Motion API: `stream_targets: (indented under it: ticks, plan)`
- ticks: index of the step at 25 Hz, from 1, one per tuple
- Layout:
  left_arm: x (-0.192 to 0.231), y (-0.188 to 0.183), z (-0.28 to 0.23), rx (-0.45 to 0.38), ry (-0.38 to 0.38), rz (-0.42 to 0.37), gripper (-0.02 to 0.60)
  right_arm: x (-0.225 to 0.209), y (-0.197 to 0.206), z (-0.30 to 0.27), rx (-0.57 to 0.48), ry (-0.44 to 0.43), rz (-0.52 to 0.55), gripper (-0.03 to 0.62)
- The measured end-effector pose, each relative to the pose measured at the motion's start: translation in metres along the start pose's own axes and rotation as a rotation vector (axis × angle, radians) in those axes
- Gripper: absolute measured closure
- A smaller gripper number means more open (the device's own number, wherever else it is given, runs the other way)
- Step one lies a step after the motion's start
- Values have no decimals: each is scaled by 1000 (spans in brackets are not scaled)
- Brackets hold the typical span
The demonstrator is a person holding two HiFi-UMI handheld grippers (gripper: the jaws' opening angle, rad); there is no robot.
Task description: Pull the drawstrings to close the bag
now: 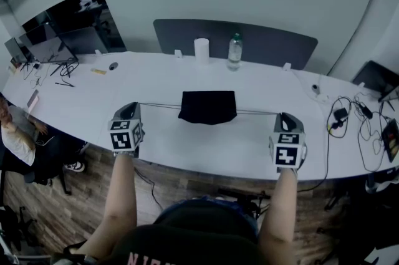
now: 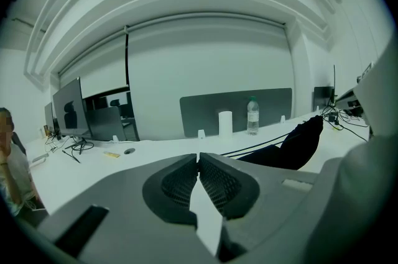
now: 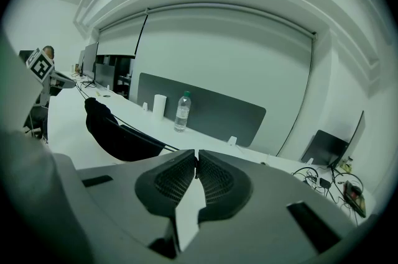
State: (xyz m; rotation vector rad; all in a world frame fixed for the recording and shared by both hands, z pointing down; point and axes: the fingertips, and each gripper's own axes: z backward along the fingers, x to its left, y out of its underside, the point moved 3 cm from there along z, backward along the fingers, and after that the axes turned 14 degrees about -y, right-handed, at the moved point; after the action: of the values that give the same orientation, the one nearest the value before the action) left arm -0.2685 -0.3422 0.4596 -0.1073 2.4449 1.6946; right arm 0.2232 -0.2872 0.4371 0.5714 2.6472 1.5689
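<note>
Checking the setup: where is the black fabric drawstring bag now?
Head view: the black fabric drawstring bag sits mid-table, between the left gripper and right gripper, which pinch its drawstrings, in front of the clear plastic bottle.

Seated person (image 1: 14, 133): 9 o'clock, head view, cut by the edge, face blurred.
Cord (image 1: 159, 106) ends: pinched out of sight in left gripper (image 1: 133, 106) and right gripper (image 1: 284, 115).
Dark screen (image 1: 377, 77): 3 o'clock, runs off the edge.
Desk bits (image 1: 98, 71): 10 o'clock, too tiny to name.
</note>
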Motion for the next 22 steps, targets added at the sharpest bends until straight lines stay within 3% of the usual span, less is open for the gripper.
stream_targets:
  ticks: [22]
  plan:
    - [17,-2,-7,12,-38,22,569,-16,0,-2,5,12,-12,583]
